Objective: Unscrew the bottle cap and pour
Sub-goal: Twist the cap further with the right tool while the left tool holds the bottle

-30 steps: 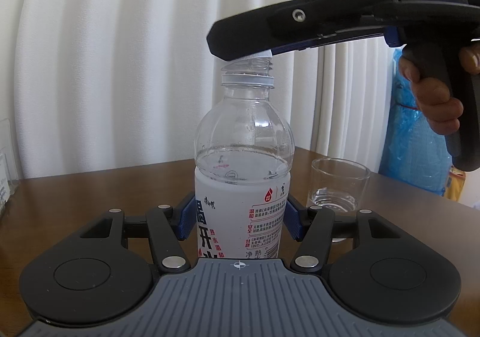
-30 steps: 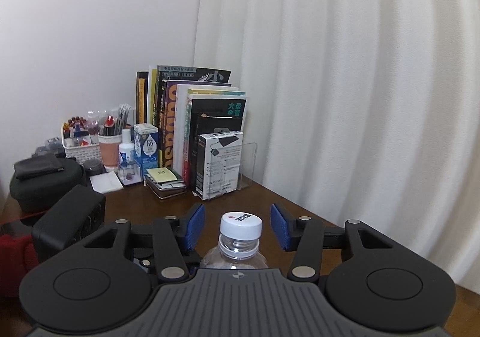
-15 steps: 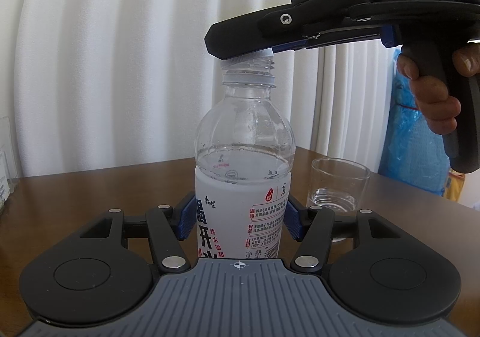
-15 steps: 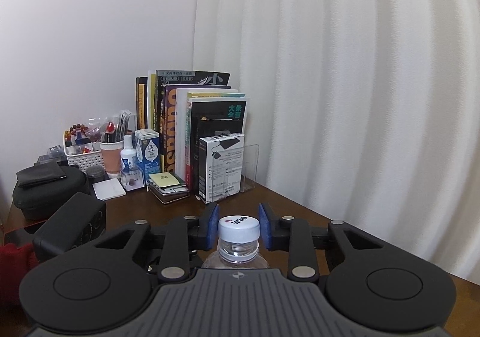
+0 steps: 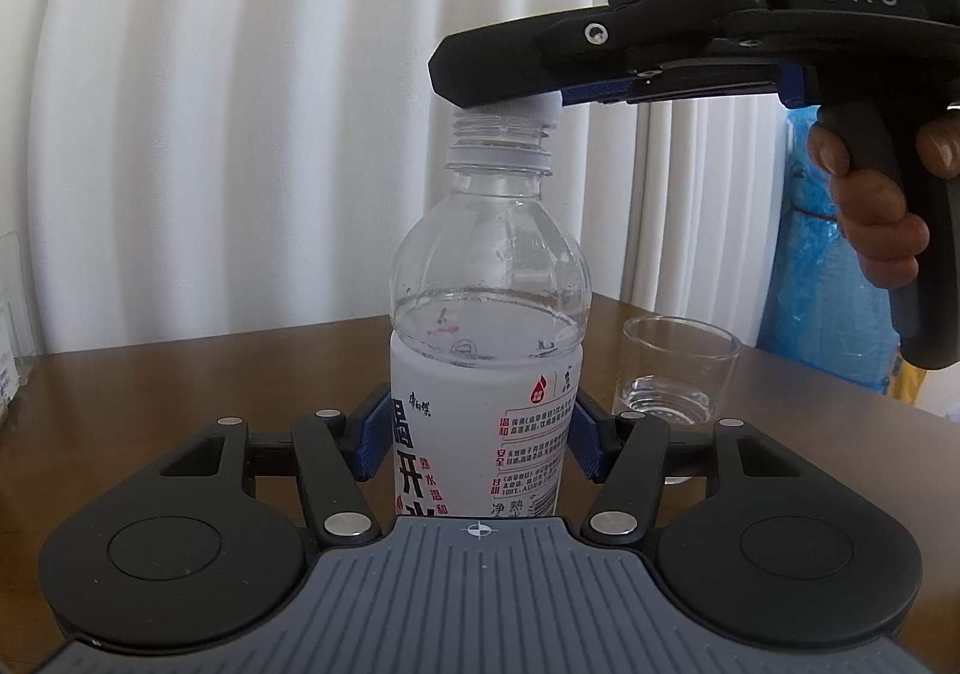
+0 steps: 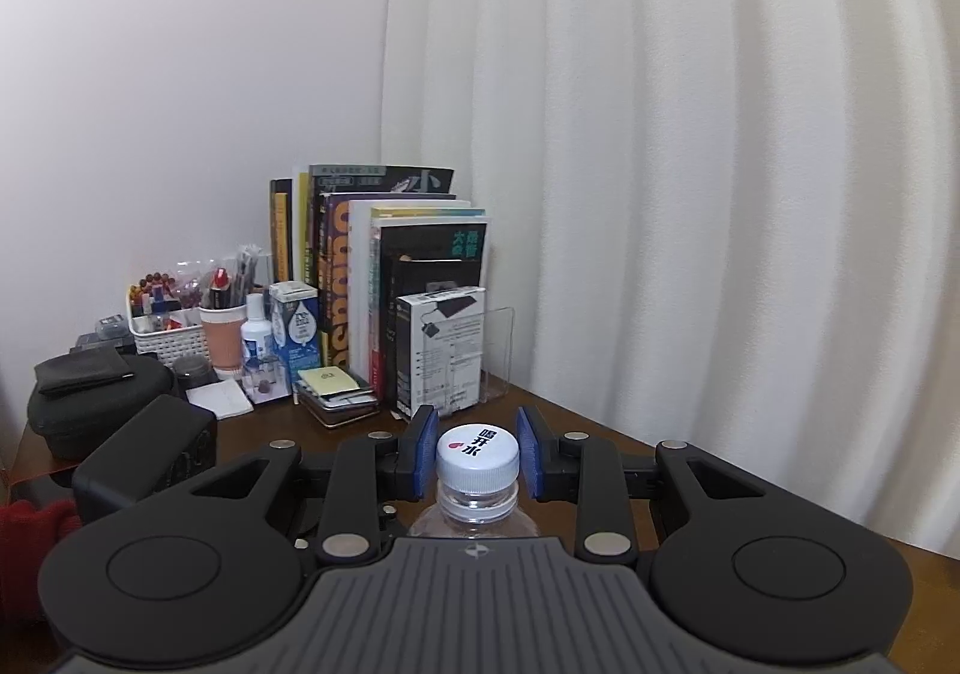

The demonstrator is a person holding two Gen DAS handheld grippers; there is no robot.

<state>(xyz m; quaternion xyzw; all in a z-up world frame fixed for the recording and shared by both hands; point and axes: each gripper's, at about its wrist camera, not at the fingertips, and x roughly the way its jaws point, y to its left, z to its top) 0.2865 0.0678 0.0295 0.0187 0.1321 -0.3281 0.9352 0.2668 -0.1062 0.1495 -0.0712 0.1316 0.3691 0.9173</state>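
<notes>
A clear water bottle (image 5: pixel 486 308) with a white label stands upright on the brown table (image 5: pixel 180 374), partly filled. My left gripper (image 5: pixel 480 434) is shut on the bottle's labelled body. My right gripper (image 6: pixel 477 452) is shut on the white cap (image 6: pixel 477 455); in the left wrist view it comes in from the right over the bottle top, and the cap (image 5: pixel 528 110) sits raised above the exposed neck threads, slightly tilted. A clear glass (image 5: pixel 678 374) with a little water stands just right of the bottle.
White curtains hang behind the table. Books (image 6: pixel 384 278), a white box (image 6: pixel 441 350), a pen basket (image 6: pixel 162 326) and a black case (image 6: pixel 90 404) crowd the far corner. A blue plastic bag (image 5: pixel 840 284) is at the right.
My right gripper has closed from open onto the cap, and the cap now sits higher, showing more of the neck threads. The left gripper and bottle have not moved.
</notes>
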